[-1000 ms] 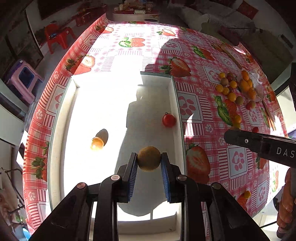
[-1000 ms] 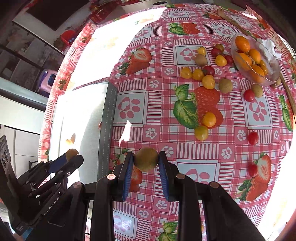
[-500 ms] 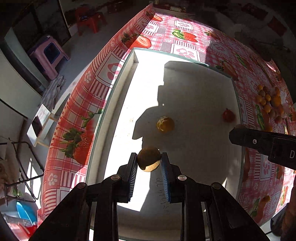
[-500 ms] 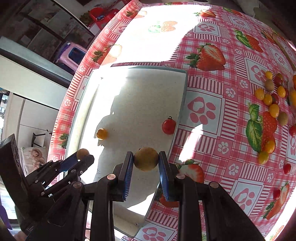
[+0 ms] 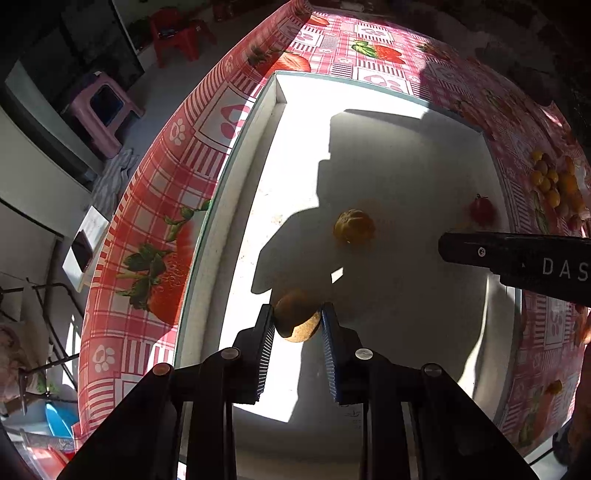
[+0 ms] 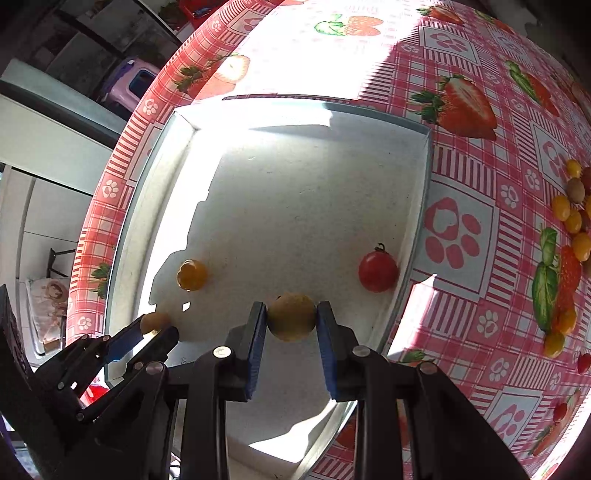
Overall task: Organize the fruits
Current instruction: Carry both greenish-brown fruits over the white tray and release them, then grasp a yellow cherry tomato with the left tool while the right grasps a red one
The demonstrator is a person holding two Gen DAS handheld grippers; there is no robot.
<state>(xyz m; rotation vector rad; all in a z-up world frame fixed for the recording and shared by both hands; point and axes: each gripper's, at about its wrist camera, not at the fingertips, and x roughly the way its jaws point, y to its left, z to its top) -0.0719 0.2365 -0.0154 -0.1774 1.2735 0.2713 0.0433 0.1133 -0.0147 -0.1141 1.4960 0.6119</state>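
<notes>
My left gripper (image 5: 297,323) is shut on a small brown-green fruit (image 5: 297,319) low over the white tray (image 5: 236,184), near its left side. It also shows in the right wrist view (image 6: 153,326). My right gripper (image 6: 291,317) is shut on a yellow-green fruit (image 6: 291,315) above the tray's near part. In the tray (image 6: 421,206) lie a small orange fruit (image 6: 192,274) and a red tomato (image 6: 378,271); the left wrist view shows them too, orange (image 5: 354,226) and red (image 5: 482,208).
Several yellow, orange and brown fruits (image 6: 570,206) lie loose on the strawberry-print tablecloth (image 6: 480,221) right of the tray. The table edge drops off left of the tray; a pink stool (image 5: 105,110) and red chair (image 5: 177,33) stand on the floor.
Both grippers have moved over the tray with their fruits still held. The left one has gone lower and toward the tray's left side; the right one has come from the tablecloth to above the tray.
</notes>
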